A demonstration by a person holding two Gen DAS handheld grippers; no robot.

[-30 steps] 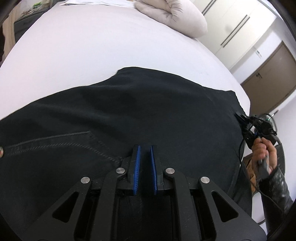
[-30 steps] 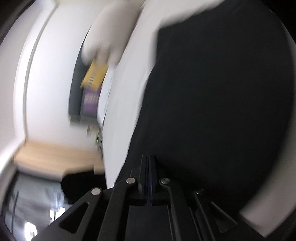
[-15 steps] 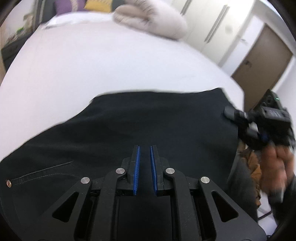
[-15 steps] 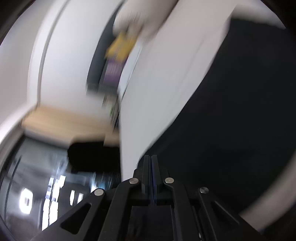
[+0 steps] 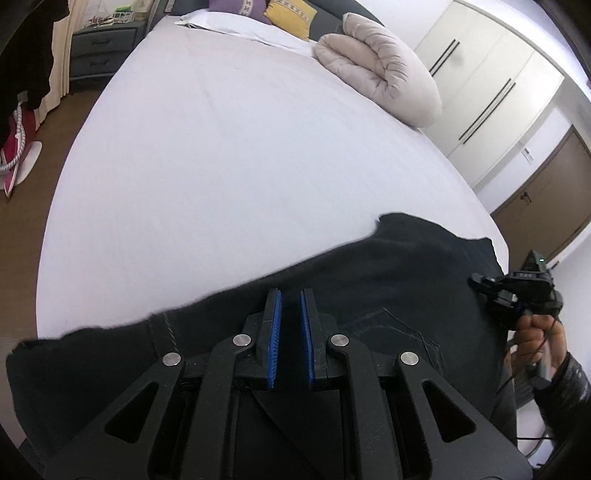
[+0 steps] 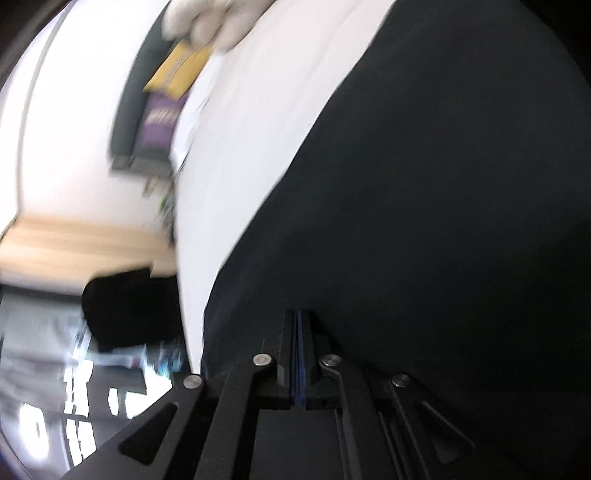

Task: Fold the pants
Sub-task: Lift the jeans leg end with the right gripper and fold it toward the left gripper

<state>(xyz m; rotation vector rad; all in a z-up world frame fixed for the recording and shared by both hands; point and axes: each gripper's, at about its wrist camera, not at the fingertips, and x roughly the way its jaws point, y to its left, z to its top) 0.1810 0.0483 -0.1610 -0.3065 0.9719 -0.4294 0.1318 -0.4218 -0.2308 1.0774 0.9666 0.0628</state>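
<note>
Black pants (image 5: 388, 280) lie folded across the near edge of a white bed (image 5: 240, 155); a back pocket seam shows near the fingers. My left gripper (image 5: 290, 306) hovers just over the pants with its blue pads a small gap apart and nothing between them. My right gripper (image 5: 480, 286) shows at the right edge of the left wrist view, at the pants' right end. In the blurred right wrist view the right gripper (image 6: 298, 321) has its pads pressed together over the black pants (image 6: 424, 221); whether cloth is pinched cannot be told.
A rolled beige duvet (image 5: 380, 70) lies at the bed's far right, with purple and yellow pillows (image 5: 273, 9) at the head. A nightstand (image 5: 99, 48) and brown floor are to the left. White wardrobes (image 5: 491, 81) and a brown door (image 5: 546, 199) stand to the right.
The left gripper has drawn back toward the near edge, so more white bed shows and the pants sit lower in view. The right gripper has swung quickly; its view stays blurred.
</note>
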